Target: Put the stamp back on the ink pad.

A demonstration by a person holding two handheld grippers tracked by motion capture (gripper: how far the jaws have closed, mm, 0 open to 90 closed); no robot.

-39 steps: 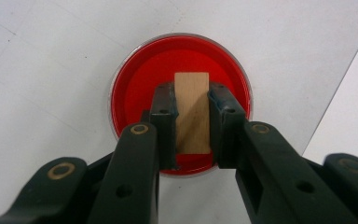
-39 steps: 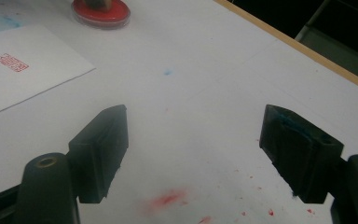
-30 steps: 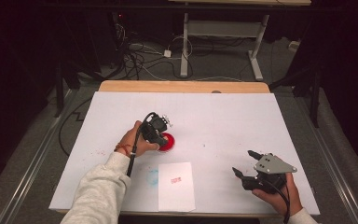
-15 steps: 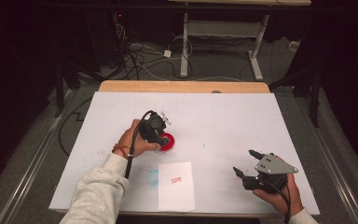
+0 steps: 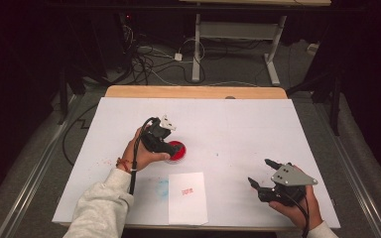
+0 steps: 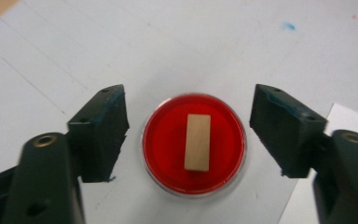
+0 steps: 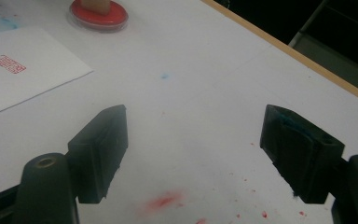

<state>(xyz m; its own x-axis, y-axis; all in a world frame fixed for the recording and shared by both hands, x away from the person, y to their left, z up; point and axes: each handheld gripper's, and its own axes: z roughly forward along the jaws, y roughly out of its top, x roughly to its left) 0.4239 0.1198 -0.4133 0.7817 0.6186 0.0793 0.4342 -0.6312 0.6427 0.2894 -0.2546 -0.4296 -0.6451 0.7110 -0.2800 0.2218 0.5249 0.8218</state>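
Observation:
A round red ink pad [image 6: 164, 140] lies on the white table cover, and a small wooden stamp block [image 6: 197, 142] stands in its middle. My left gripper [image 6: 191, 117] hangs straight above it. Its jaws have just been opening and now stand wide on either side of the pad, touching neither pad nor block. In the high view the left gripper [image 5: 170, 147] covers part of the ink pad [image 5: 178, 151]. My right gripper [image 5: 259, 171] rests open near the front right of the table with nothing between its jaws. From the right gripper [image 7: 193, 135] the ink pad [image 7: 100, 13] lies far off.
A white sheet of paper [image 5: 187, 203] with a red stamped mark [image 5: 187, 191] lies at the table's front edge, a blue smudge [image 5: 161, 187] beside it. Red ink spots [image 7: 168, 200] dot the cover near the right gripper. The wooden table edge [image 5: 193, 92] runs along the far side.
The left hand has shifted and lifted slightly over the ink pad. The right hand has not moved.

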